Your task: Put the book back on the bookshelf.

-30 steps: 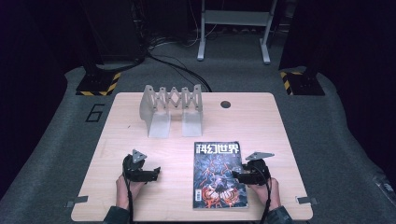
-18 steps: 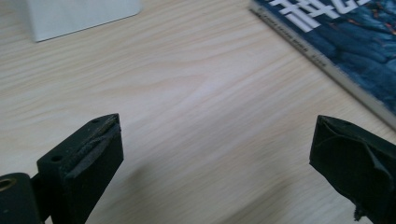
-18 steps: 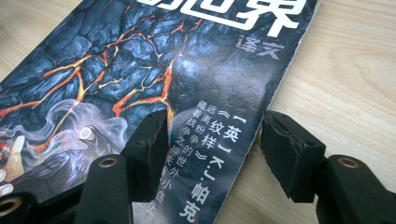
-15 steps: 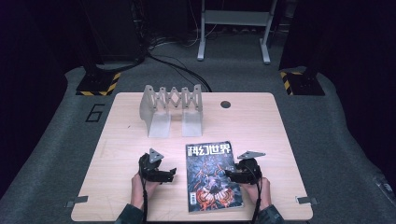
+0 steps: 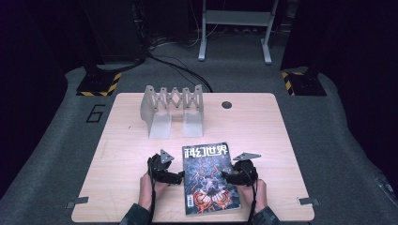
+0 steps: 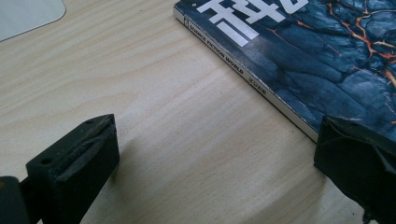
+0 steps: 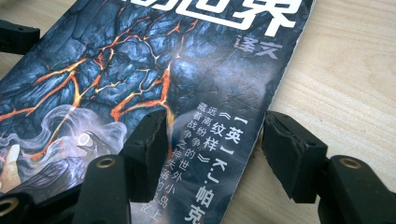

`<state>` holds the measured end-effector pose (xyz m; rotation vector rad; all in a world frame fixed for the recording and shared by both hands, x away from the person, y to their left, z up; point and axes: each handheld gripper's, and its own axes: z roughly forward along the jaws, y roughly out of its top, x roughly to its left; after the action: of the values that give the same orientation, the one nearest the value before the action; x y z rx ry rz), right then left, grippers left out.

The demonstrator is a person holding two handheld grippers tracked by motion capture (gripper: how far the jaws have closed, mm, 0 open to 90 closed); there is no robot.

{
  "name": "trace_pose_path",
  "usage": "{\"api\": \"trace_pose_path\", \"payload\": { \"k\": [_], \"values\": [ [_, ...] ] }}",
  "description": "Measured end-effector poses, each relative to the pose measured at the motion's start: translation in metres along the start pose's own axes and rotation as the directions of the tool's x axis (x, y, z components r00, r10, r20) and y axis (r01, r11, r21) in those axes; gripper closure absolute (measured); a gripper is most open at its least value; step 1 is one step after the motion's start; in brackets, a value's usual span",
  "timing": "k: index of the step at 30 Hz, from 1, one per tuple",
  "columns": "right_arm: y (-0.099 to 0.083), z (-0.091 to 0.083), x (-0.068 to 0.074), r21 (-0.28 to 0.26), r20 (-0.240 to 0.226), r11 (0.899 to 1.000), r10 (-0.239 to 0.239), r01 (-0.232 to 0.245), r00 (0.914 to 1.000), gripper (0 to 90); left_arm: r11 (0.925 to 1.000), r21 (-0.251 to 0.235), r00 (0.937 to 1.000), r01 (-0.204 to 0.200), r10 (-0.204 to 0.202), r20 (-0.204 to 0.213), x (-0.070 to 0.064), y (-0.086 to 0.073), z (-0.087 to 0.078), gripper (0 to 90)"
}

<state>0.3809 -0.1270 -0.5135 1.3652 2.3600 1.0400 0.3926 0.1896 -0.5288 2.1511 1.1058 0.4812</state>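
A magazine (image 5: pixel 206 178) with a dark blue, orange-cracked cover lies flat near the table's front edge. My left gripper (image 5: pixel 180 176) sits at its left edge, jaws wide open. In the left gripper view (image 6: pixel 217 140) one jaw rests on bare wood and the other stands at the magazine's spine (image 6: pixel 252 79). My right gripper (image 5: pixel 226 177) is at the magazine's right edge, also open. In the right gripper view (image 7: pixel 215 144) its jaws straddle that edge, one over the cover (image 7: pixel 140 70) and one over the table. Nothing is gripped.
A grey accordion-style rack (image 5: pixel 172 105) stands at the table's back, left of centre, and its foot (image 6: pixel 28 14) shows in the left gripper view. A small dark hole (image 5: pixel 226 104) lies in the tabletop (image 5: pixel 263 136) to the right of the rack. Dark floor with cables surrounds the table.
Both grippers have moved inward to the magazine's two side edges. The magazine has shifted slightly to the left on the table.
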Motion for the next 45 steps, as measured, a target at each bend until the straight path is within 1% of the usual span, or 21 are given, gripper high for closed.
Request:
{"api": "trace_pose_path", "payload": {
  "k": [2,5,10,12,15,16,17,18,19,20,22,24,25,31,38,39,40,41,42,44,45],
  "values": [
    [0.000,0.000,0.001,0.003,0.002,1.000,0.012,-0.012,0.9999,39.9,0.9999,-0.013,1.0000,0.002,-0.002,-0.006,0.000,0.000,0.001,0.0],
    [0.000,0.000,0.003,0.000,0.013,1.000,-0.006,0.006,0.9999,39.6,0.9999,-0.010,1.0000,0.006,-0.006,-0.002,0.003,0.001,0.003,0.0],
    [0.000,0.001,0.003,0.002,0.010,1.000,-0.002,0.002,0.9999,39.4,0.9999,-0.012,1.0000,0.002,-0.002,-0.003,0.006,0.003,0.004,0.0],
    [0.005,0.000,-0.002,0.047,-0.016,0.998,-0.034,0.035,0.9993,39.0,0.9999,-0.013,1.0000,0.002,-0.002,-0.003,0.006,0.003,0.005,0.0],
    [0.010,0.001,-0.005,0.077,-0.034,0.996,-0.043,0.046,0.9985,38.2,0.9999,-0.012,1.0000,0.001,-0.001,-0.003,0.005,0.003,0.004,0.0],
    [0.014,0.001,-0.006,0.110,-0.045,0.993,-0.043,0.048,0.9981,36.9,0.9999,-0.013,1.0000,0.001,-0.001,-0.003,0.005,0.003,0.004,0.0],
    [0.014,0.001,-0.006,0.110,-0.045,0.993,-0.043,0.048,0.9981,36.9,0.9999,-0.013,1.0000,0.001,-0.001,-0.003,0.005,0.003,0.004,0.0],
    [0.018,0.003,-0.010,0.122,-0.049,0.990,-0.066,0.072,0.9966,36.6,0.9999,-0.011,1.0000,0.002,-0.002,-0.004,0.005,0.003,0.004,0.0],
    [0.020,0.005,-0.011,0.123,-0.043,0.990,-0.067,0.072,0.9968,36.5,0.9999,-0.013,1.0000,0.002,-0.002,-0.004,0.005,0.003,0.004,0.0],
    [0.020,0.005,-0.011,0.123,-0.043,0.990,-0.067,0.072,0.9968,36.5,0.9999,-0.013,1.0000,0.002,-0.002,-0.004,0.005,0.003,0.004,0.0],
    [0.027,0.007,-0.016,0.156,-0.056,0.985,-0.060,0.068,0.9966,36.4,0.9999,-0.013,1.0000,0.001,-0.001,-0.003,0.005,0.003,0.004,0.0],
    [0.030,0.008,-0.017,0.164,-0.055,0.984,-0.055,0.064,0.9970,36.3,0.9999,-0.012,1.0000,0.002,-0.002,-0.004,0.005,0.003,0.004,0.0],
    [0.034,0.009,-0.018,0.181,-0.055,0.982,-0.046,0.055,0.9975,36.2,0.9999,-0.013,1.0000,0.001,-0.001,-0.004,0.005,0.003,0.004,0.1],
    [0.042,0.014,-0.020,0.219,-0.066,0.974,-0.051,0.064,0.9965,36.5,0.9999,-0.014,1.0000,0.000,0.000,-0.005,0.005,0.003,0.004,0.1],
    [0.046,0.016,-0.019,0.247,-0.062,0.968,-0.038,0.052,0.9974,36.7,0.9999,-0.014,1.0000,0.001,-0.001,-0.005,0.005,0.003,0.004,0.1],
    [0.046,0.016,-0.018,0.248,-0.055,0.968,-0.026,0.038,0.9982,37.2,0.9999,-0.014,1.0000,0.001,-0.001,-0.005,0.005,0.003,0.004,0.1],
    [0.047,0.017,-0.018,0.237,-0.053,0.970,-0.033,0.044,0.9980,37.8,0.9999,-0.014,1.0000,0.000,0.000,-0.005,0.005,0.003,0.004,0.1],
    [0.047,0.017,-0.019,0.243,-0.052,0.969,-0.028,0.040,0.9982,38.6,0.9999,-0.014,1.0000,0.000,0.000,-0.005,0.005,0.003,0.004,0.1],
    [0.048,0.017,-0.020,0.254,-0.054,0.966,-0.038,0.051,0.9978,39.2,0.9999,-0.014,1.0000,0.001,-0.001,-0.005,0.005,0.003,0.004,0.1],
    [0.049,0.018,-0.019,0.255,-0.053,0.966,-0.028,0.041,0.9982,39.5,0.9999,-0.014,1.0000,0.000,0.000,-0.005,0.005,0.003,0.004,0.2],
    [0.050,0.017,-0.020,0.271,-0.057,0.961,-0.029,0.043,0.9980,39.7,0.9999,-0.014,1.0000,0.000,0.000,-0.005,0.005,0.003,0.004,0.2]
  ]
}}
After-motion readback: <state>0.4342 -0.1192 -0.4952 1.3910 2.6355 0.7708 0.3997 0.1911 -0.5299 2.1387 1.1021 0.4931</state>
